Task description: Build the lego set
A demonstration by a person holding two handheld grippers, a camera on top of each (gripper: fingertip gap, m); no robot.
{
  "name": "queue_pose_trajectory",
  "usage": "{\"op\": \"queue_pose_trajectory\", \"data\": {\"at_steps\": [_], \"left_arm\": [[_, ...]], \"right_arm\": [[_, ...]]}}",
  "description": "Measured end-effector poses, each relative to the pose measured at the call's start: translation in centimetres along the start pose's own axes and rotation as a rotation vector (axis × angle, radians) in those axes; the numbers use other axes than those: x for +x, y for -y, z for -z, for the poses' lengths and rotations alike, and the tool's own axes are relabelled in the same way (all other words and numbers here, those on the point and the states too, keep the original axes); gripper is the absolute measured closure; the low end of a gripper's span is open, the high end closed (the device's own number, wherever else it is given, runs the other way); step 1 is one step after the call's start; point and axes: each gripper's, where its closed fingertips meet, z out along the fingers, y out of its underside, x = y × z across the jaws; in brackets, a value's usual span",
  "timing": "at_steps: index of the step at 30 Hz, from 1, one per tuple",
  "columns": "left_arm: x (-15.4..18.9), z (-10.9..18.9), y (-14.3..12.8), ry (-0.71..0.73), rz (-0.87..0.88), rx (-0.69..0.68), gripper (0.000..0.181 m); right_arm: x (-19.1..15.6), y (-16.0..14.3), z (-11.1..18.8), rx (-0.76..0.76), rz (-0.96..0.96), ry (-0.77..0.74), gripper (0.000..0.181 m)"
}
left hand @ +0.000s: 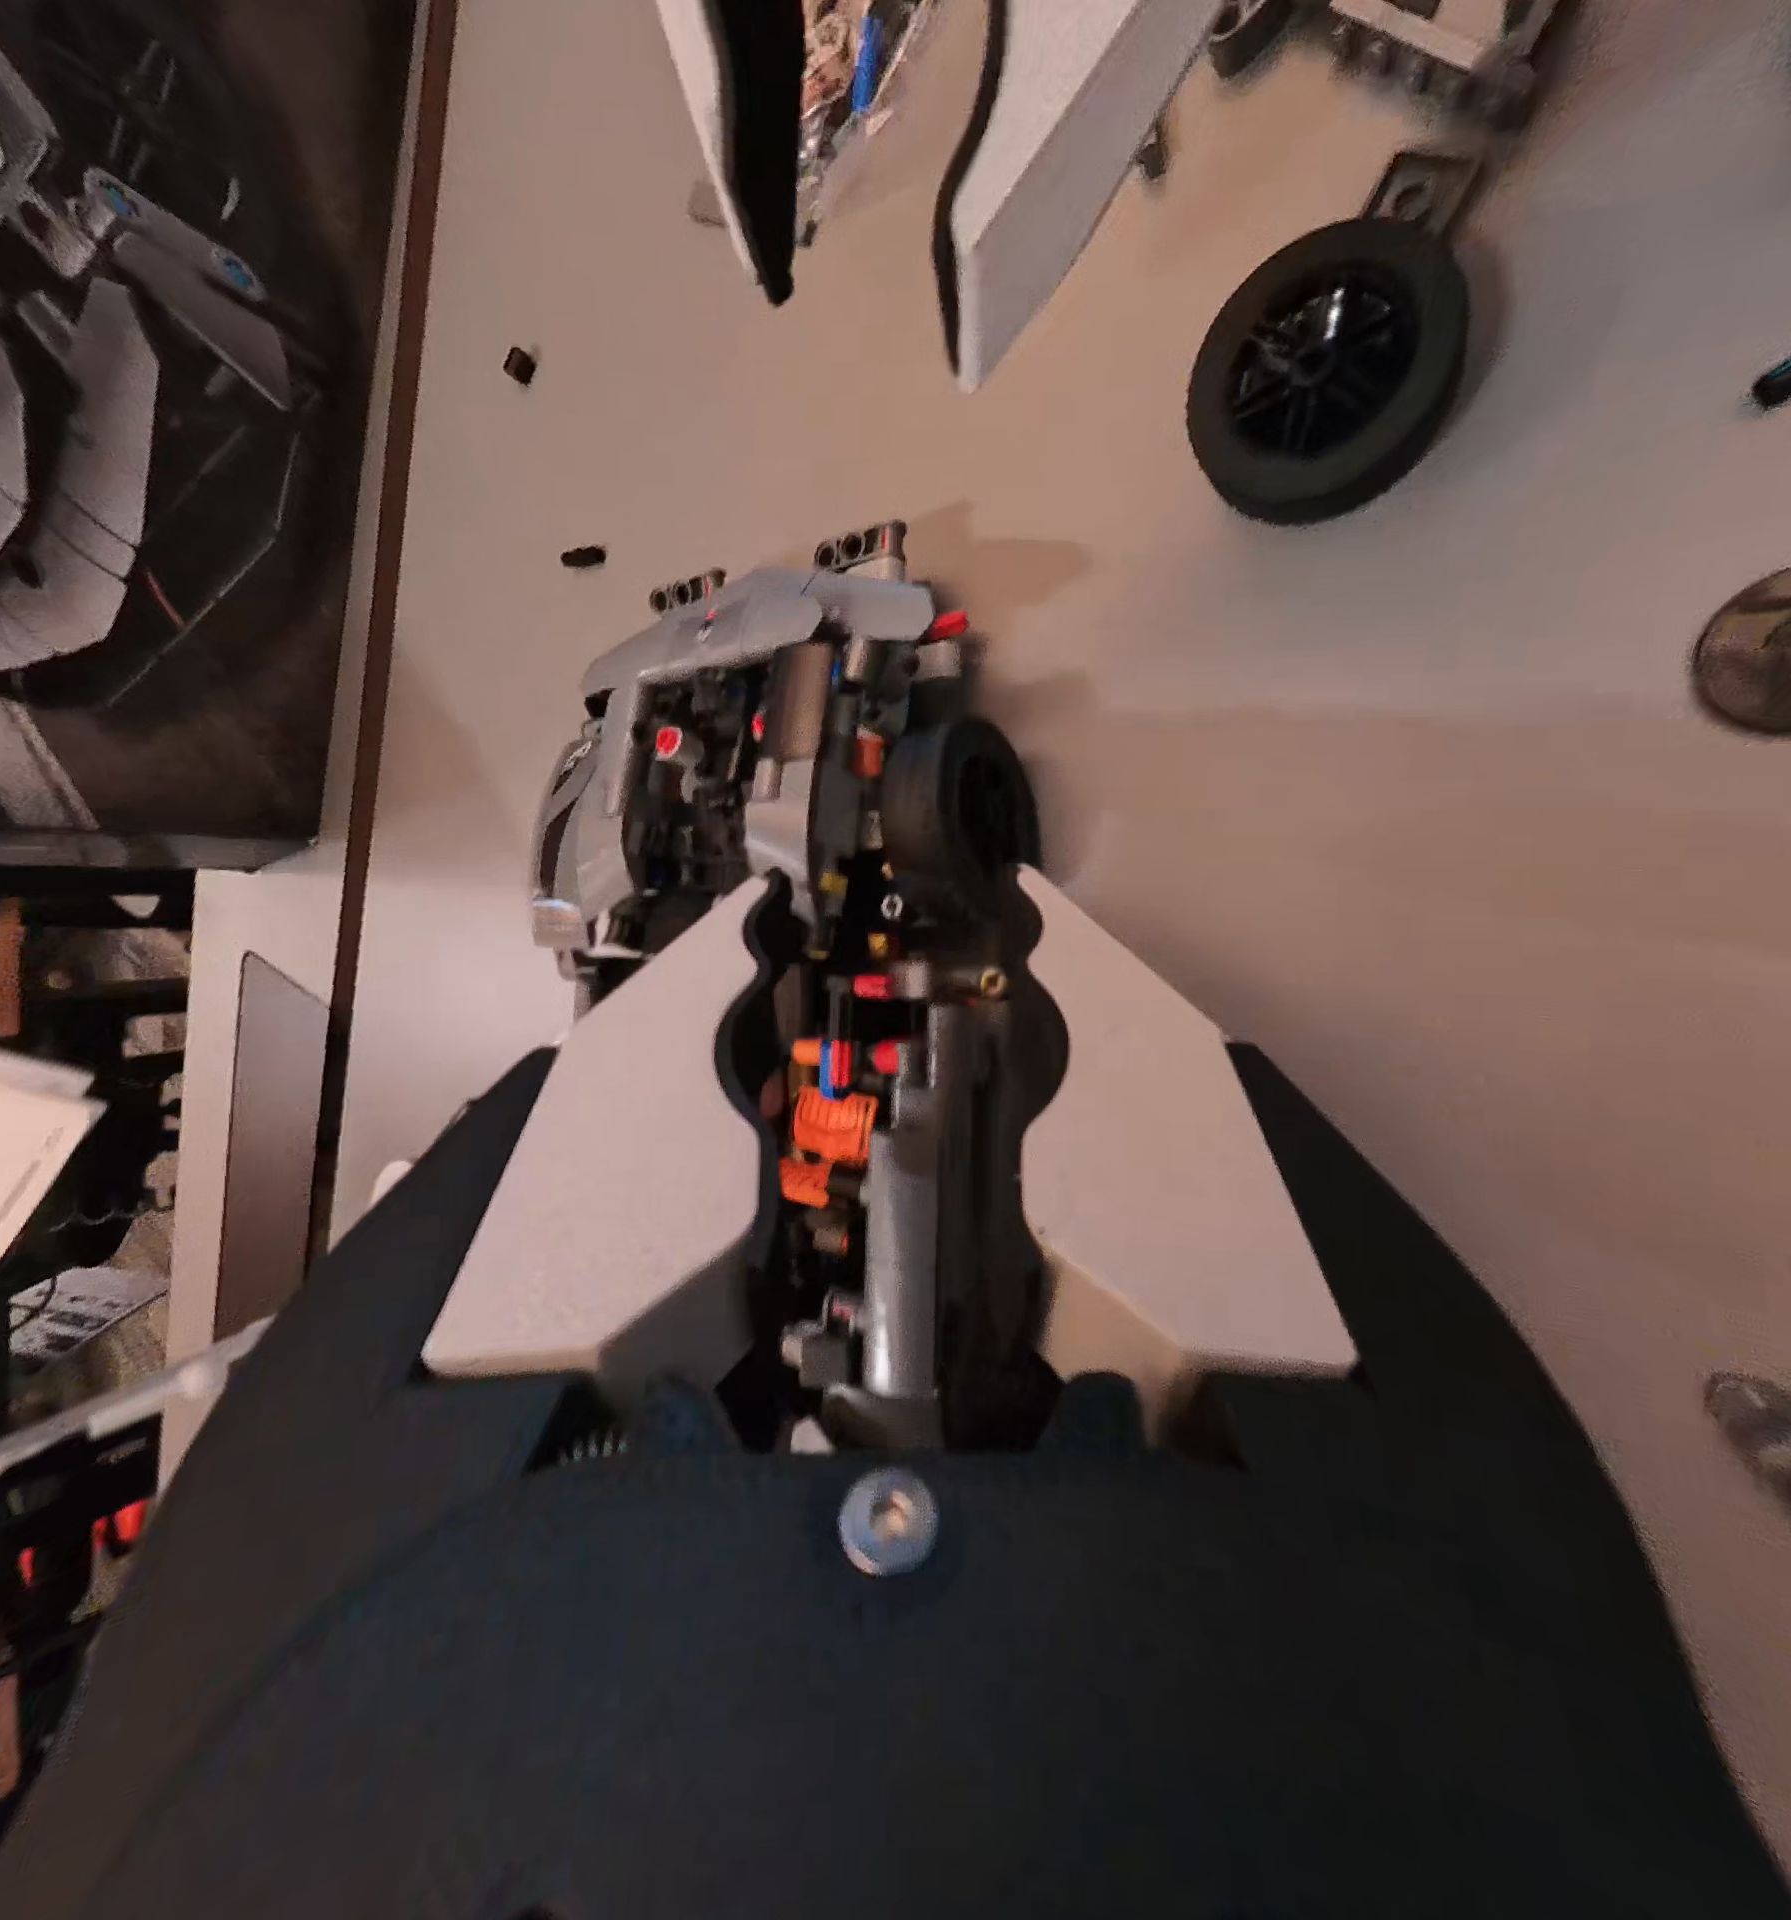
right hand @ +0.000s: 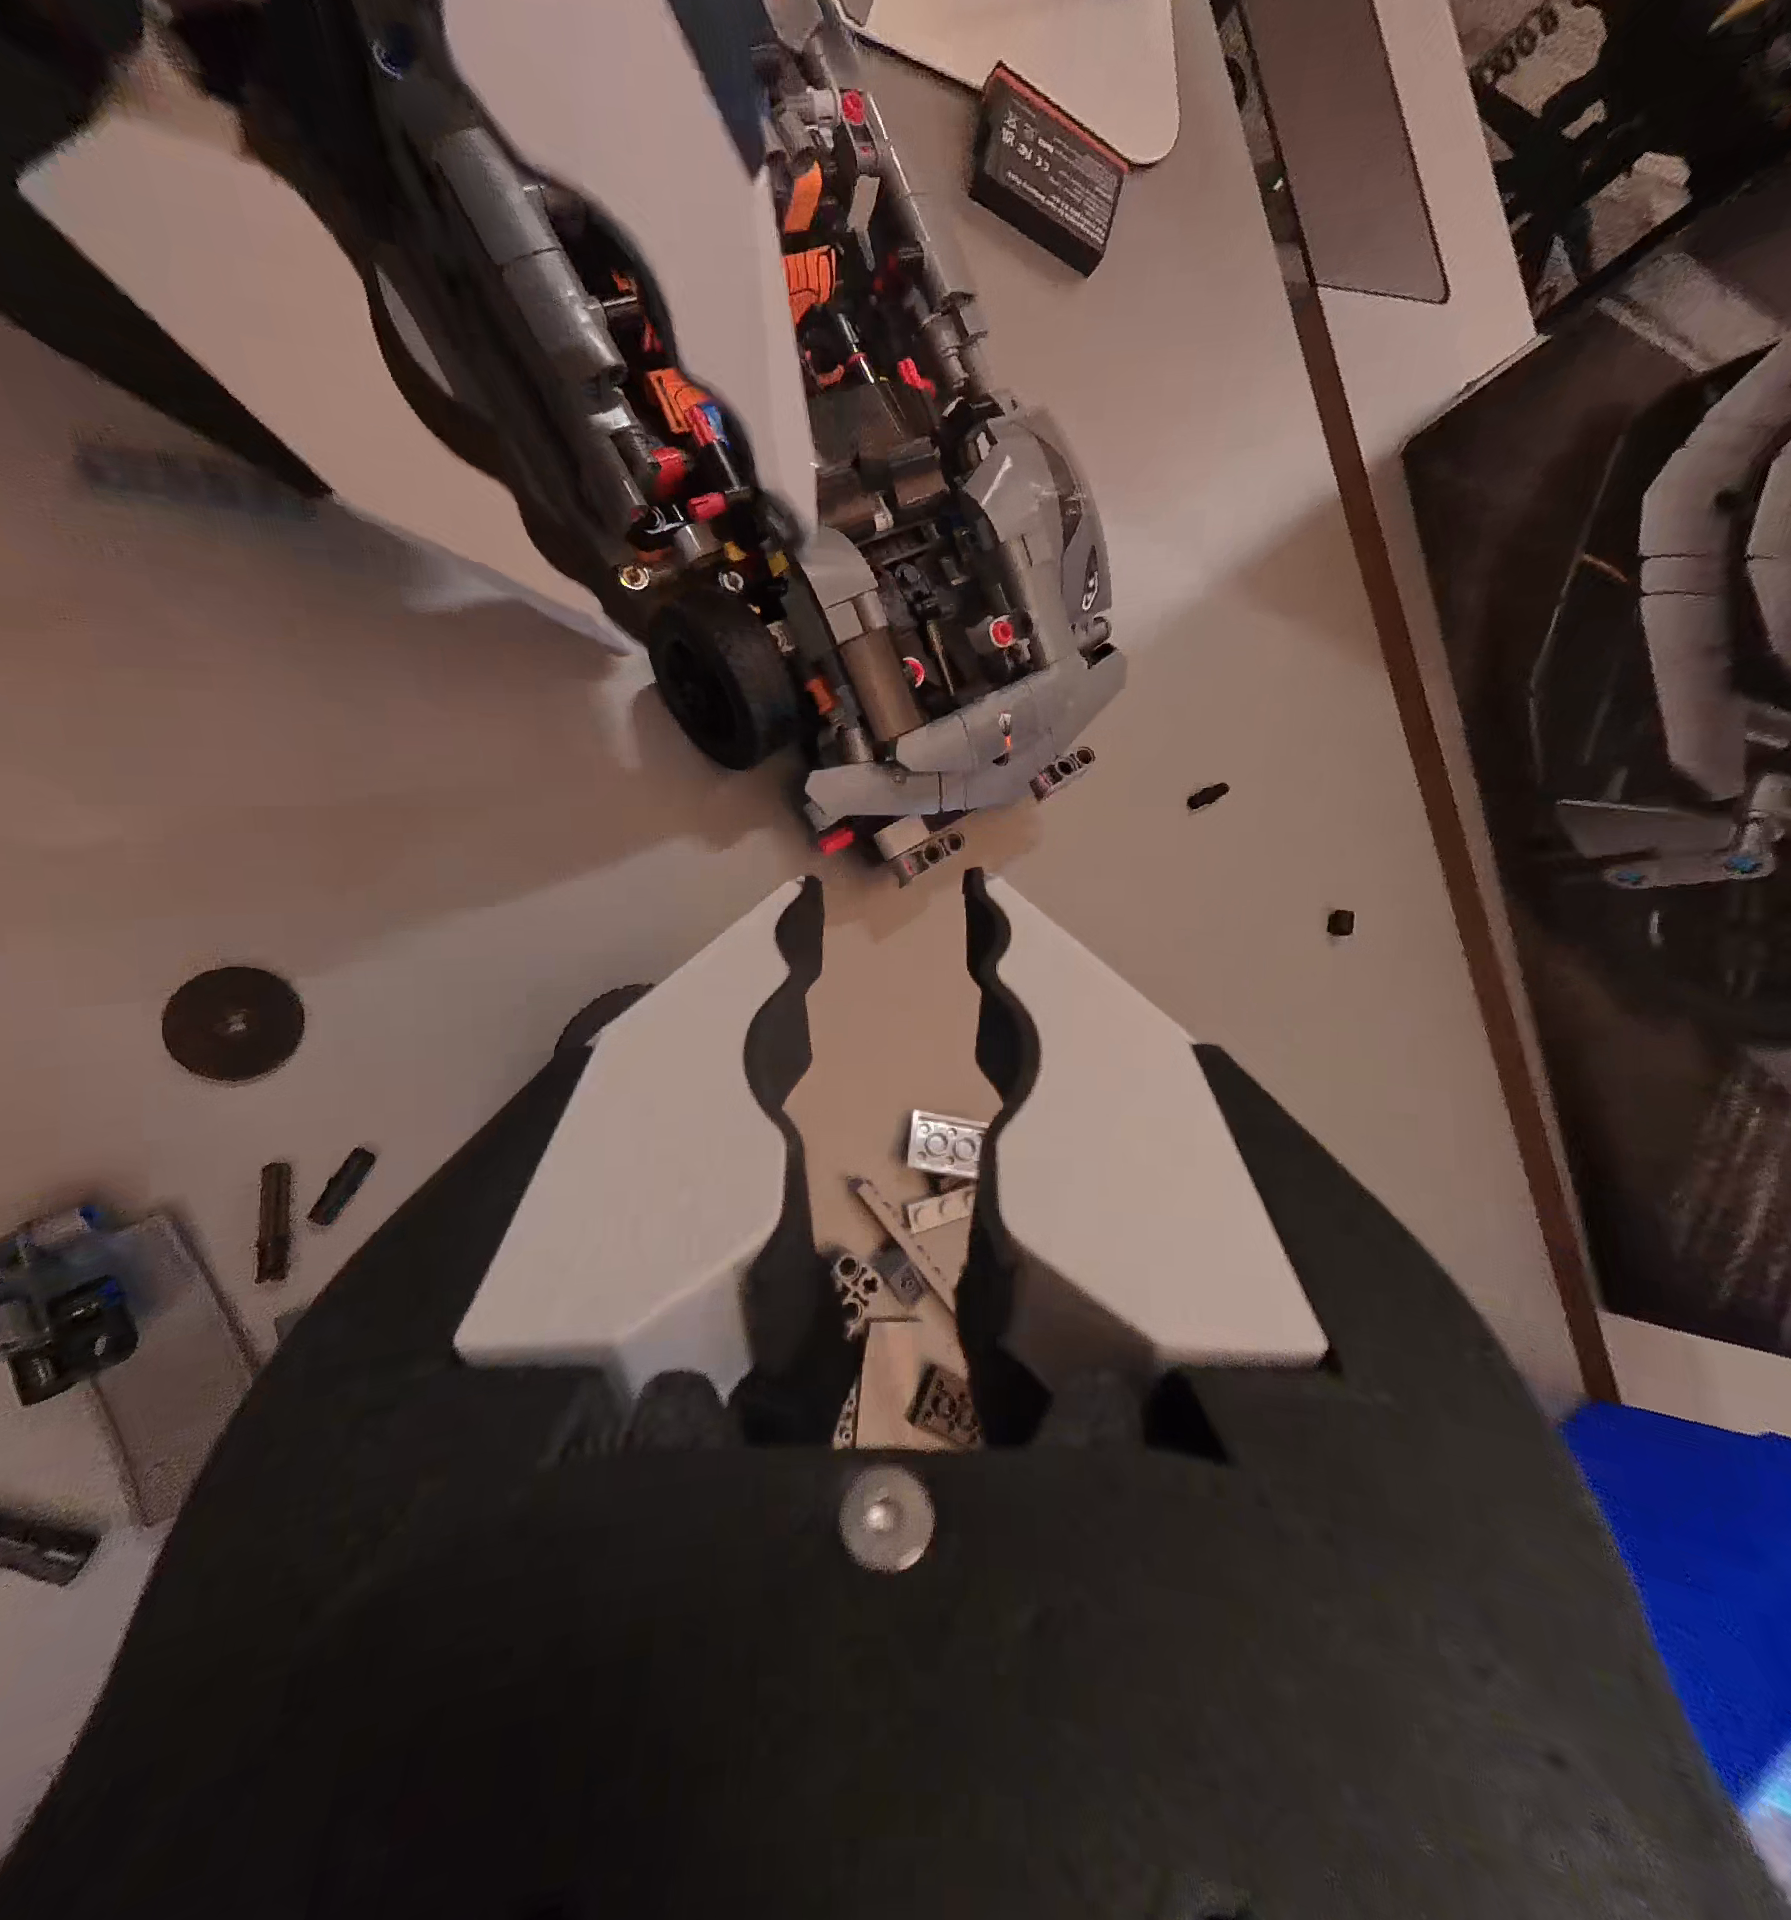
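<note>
Left wrist view: left gripper (left hand: 893, 883) is clamped on the lego car (left hand: 766, 748), fingers pressed against the chassis sides mid-body. Car is grey-panelled and half built, open frame showing black beams, red pins, orange parts (left hand: 831, 1127) in the middle. One black tyre (left hand: 958, 795) is fitted at the nose end on the right side; the opposite corner has none that I can see. Car's far end touches the white table (left hand: 1286, 935). Loose wheel (left hand: 1322, 369) with black spoked rim lies on the table well to the upper right. Two small black pins (left hand: 520, 362) lie to the upper left. The set's box (left hand: 122, 416) sits along the left table edge

Right wrist view: right gripper (right hand: 891, 881) is parted and holds nothing, tips just short of the car's grey front bumper (right hand: 932, 769), not touching. Left gripper (right hand: 517, 343) shows at top, closed around the car body. Under the right gripper's fingers lies a pile of small grey plates (right hand: 943, 1143). A dark disc (right hand: 233, 1023) lies left, a grey-and-blue subassembly (right hand: 34, 1304) at lower left, a black battery (right hand: 1052, 187) at top
</note>
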Motion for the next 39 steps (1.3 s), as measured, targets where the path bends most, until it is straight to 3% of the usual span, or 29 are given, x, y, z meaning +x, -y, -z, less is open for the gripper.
{"op": "queue_pose_trajectory", "data": {"at_steps": [5,9,15,24,31,39], "left_arm": [[-0.1,-0.5,1.0,0.032,-0.034,0.023,0.159],[-0.9,-0.2,1.6,0.123,-0.089,0.006,0.147],[-0.7,-2.0,1.4,0.039,-0.017,-0.007,0.137],[-2.5,-0.7,3.3,-0.064,0.101,0.044,0.148],[-1.4,-3.7,3.4,-0.224,0.167,-0.052,0.157],[-1.8,-4.0,3.5,-0.2,0.159,-0.065,0.162]], "right_arm": [[0.1,-0.2,-0.3,0.026,-0.025,0.016,0.158],[0.7,-0.4,-0.3,0.027,-0.066,0.004,0.156],[1.1,-1.3,-1.1,0.037,-0.136,0.036,0.152],[1.7,-1.9,-1.3,0.04,-0.173,0.027,0.153],[1.6,-1.8,-1.2,0.043,-0.17,0.03,0.155],[1.5,-1.4,-0.9,0.056,-0.162,0.034,0.157]]}}
